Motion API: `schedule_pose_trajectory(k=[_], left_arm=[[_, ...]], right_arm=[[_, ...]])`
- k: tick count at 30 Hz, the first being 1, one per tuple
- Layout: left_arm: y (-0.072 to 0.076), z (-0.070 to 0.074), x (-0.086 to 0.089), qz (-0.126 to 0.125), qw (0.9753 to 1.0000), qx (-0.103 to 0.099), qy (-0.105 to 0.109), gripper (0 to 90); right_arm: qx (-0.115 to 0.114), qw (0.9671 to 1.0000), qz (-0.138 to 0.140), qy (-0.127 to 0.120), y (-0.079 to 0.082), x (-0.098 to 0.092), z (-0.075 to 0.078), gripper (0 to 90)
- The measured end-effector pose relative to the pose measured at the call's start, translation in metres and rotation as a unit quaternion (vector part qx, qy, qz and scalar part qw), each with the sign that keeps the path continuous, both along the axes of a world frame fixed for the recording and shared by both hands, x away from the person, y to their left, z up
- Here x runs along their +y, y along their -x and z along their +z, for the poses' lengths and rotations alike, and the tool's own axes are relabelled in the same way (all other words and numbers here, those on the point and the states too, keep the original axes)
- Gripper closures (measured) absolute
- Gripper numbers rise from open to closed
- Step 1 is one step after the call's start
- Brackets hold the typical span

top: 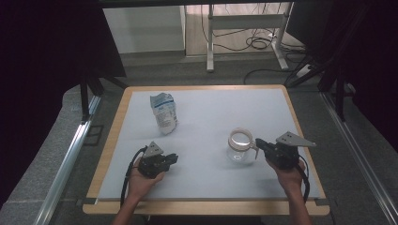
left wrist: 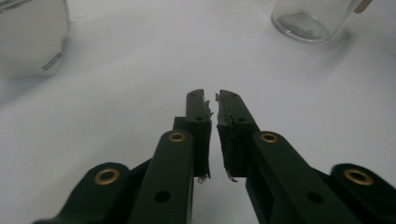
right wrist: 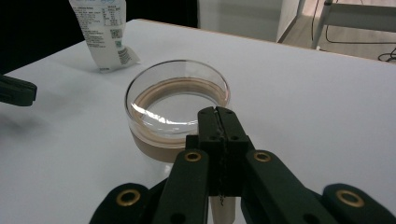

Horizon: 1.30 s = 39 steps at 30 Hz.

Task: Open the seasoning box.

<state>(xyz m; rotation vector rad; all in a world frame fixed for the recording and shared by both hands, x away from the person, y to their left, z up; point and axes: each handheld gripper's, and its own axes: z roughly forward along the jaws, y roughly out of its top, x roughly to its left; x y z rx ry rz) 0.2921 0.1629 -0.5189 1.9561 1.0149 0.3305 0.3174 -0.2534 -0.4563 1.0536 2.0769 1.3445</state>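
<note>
A clear glass jar (top: 239, 149) with a pale wood-coloured rim stands on the white table (top: 206, 108), right of centre. My right gripper (top: 258, 142) reaches it from the right. In the right gripper view that gripper (right wrist: 217, 112) is shut over the near rim of the jar (right wrist: 177, 109), with a pale wooden stick (right wrist: 222, 212) pinched low between the jaws. A white and blue pouch (top: 164, 112) stands at the back left. My left gripper (top: 174, 158) rests in front of the pouch. Its jaws (left wrist: 211, 95) are almost together, with nothing between them.
In the left gripper view the pouch (left wrist: 28, 37) is at the far left and the jar (left wrist: 308, 18) at the far right. A wooden border frames the tabletop. A desk frame (top: 244, 28) and cables stand beyond the table.
</note>
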Motion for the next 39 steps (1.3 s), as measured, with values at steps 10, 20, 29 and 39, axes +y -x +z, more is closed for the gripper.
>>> schedule_pose_trajectory(k=[10,20,29,39], left_arm=[[-0.009,0.000,-0.023,-0.025,0.9996,0.006,0.007,89.0],[-0.026,0.012,-0.059,-0.053,0.9984,0.002,0.020,89.5],[-0.034,0.018,-0.082,-0.072,0.9973,-0.002,0.014,89.5],[-0.041,0.023,-0.097,-0.078,0.9968,-0.007,0.018,89.6]], right_arm=[[0.000,1.0000,0.001,0.001,0.001,0.000,0.000,90.0],[0.001,1.0000,0.003,0.001,0.001,0.000,0.000,90.0],[0.006,0.9999,0.004,-0.013,0.000,-0.002,-0.001,90.0],[0.002,1.0000,0.002,-0.006,0.001,-0.001,-0.001,90.0]])
